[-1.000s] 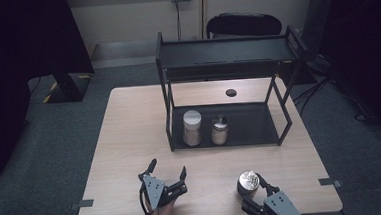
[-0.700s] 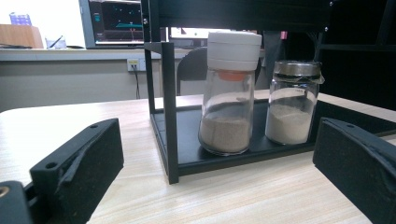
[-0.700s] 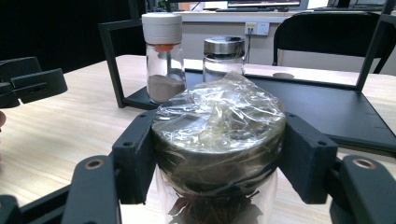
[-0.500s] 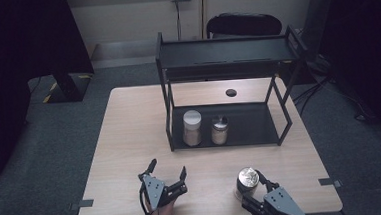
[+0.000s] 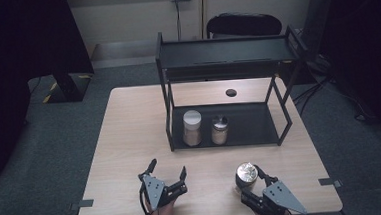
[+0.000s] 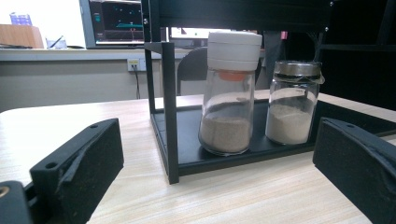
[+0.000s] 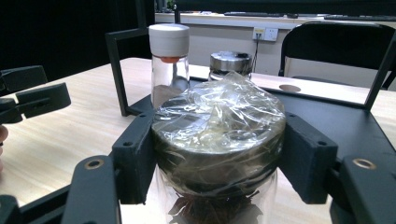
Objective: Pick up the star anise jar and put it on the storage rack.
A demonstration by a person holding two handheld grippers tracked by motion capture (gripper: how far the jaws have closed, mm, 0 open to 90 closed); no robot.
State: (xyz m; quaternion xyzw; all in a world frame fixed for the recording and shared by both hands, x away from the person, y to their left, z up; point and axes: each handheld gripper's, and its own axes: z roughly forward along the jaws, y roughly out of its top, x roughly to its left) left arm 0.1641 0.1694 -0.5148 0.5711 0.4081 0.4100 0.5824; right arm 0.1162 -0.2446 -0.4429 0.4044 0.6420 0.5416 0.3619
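High view: right gripper (image 5: 249, 178) at lower right of frame, jaws clamped on either side of a foil-capped glass jar (image 5: 245, 174) standing on the wooden table (image 5: 130, 141). Left gripper (image 5: 168, 173) at lower centre, jaws spread wide with nothing between them, resting low over the tabletop. Up in the middle of the frame, a black two-tier rack (image 5: 225, 55); on its bottom tray, a white-lidded jar (image 5: 192, 128) and just beside it, to the right, a metal-lidded jar (image 5: 220, 129). Small dark round hole (image 5: 231, 92) in the table behind the rack.

Left gripper view: both black jaws far apart at the lower corners, gripping nothing. Dead centre, white-lidded jar (image 6: 231, 93) partly filled with brownish powder; right of it, metal-lidded jar (image 6: 294, 102) with paler powder. Both upright on the rack's tray, rack post (image 6: 169, 107) at left of them.

Right gripper view: jar (image 7: 219, 135) large at centre, lid wrapped in crinkled clear film, dark dried bits visible below through the glass. Jaws pressed against both sides just under the lid. Behind, the two rack jars upper centre; left gripper (image 7: 28, 100) at the left edge.
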